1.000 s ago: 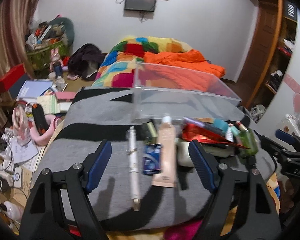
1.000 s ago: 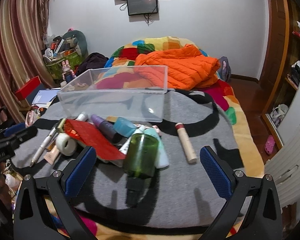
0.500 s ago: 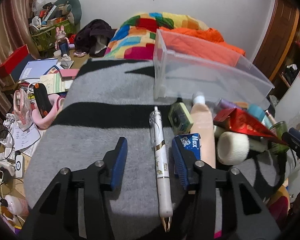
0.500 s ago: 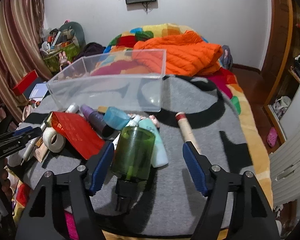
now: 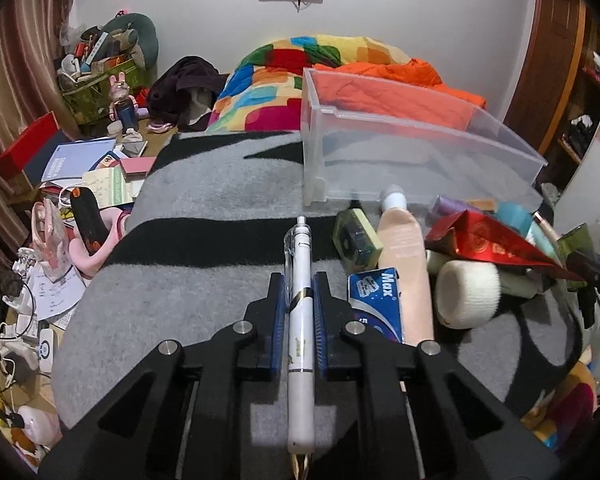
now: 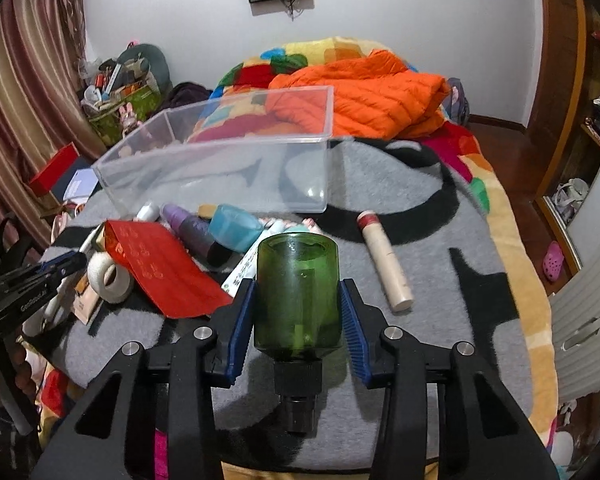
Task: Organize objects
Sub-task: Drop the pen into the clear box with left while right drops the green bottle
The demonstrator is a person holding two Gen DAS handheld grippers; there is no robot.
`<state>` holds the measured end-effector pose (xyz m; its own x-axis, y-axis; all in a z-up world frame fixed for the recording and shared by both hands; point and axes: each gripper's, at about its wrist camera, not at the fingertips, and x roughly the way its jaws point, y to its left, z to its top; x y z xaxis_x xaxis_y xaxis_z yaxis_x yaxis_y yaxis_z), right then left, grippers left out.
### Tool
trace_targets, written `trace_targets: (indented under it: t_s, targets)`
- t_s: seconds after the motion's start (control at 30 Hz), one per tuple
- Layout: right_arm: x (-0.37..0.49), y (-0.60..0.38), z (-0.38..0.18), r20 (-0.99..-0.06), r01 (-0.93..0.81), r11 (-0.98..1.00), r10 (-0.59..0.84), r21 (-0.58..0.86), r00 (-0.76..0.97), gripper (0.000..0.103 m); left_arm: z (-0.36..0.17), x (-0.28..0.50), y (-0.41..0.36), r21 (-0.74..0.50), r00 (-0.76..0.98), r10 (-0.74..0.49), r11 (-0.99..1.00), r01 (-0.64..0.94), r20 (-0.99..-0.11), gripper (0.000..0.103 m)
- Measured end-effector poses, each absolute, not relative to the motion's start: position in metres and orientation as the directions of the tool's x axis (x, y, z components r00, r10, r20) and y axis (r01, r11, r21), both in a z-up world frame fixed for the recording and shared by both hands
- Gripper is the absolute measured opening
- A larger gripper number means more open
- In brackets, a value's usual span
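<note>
Left wrist view shows your left gripper (image 5: pixel 300 300) clamped on the white pen (image 5: pixel 300 320), both blue pads tight against its barrel, with the pen running straight along the fingers and its gold tip pointing back toward you. Just right of those fingers lie a blue packet (image 5: pixel 376 304), a peach tube (image 5: pixel 404 264) and a white tape roll (image 5: pixel 466 294), crowded together on the grey blanket (image 5: pixel 204 280). A red envelope (image 5: pixel 484 240) rests on top of that pile.

Your right gripper (image 6: pixel 298 312) is closed on the green bottle (image 6: pixel 298 292), pads pressed to both sides, its black cap toward you and its base facing away. To its right a tan tube (image 6: pixel 384 260) lies alone on the blanket. Beyond both grippers the clear bin (image 6: pixel 220 164) sits toward the blanket's far edge, with the orange jacket (image 6: pixel 376 100) behind it on the bed.
</note>
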<state>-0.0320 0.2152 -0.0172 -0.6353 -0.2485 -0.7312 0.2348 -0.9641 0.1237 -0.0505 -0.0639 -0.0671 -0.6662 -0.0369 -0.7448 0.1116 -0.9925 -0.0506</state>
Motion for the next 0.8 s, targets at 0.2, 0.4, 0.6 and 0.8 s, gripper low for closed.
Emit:
trace_targets:
  t_s: [0.2,0.4,0.6,0.8]
  targets:
    - [-0.036,0.221,0.009,-0.684,0.237,-0.965,-0.250,0.115,-0.685,0.038,-0.035,-0.044,-0.067,-0.081,-0.722,-0.020,-0.991,0.104,-0.691,0.013]
    - [-0.050,0.215,0.044,-0.610,0.265,-0.960,-0.265,0.093,-0.747,0.038,0.000,-0.054,-0.067,-0.109,-0.771,0.007,-0.991,0.080,-0.637,0.012]
    - [-0.074,0.204,0.072,-0.553,0.290,-0.951,-0.301,0.110,-0.777,0.038,0.034,-0.074,-0.062,-0.107,-0.811,0.019,-0.993,0.054,-0.585,0.011]
    - [-0.104,0.190,0.088,-0.528,0.304,-0.946,-0.316,0.111,-0.789,0.038,0.063,-0.097,-0.058,-0.111,-0.839,0.036,-0.993,0.029,-0.543,0.011]
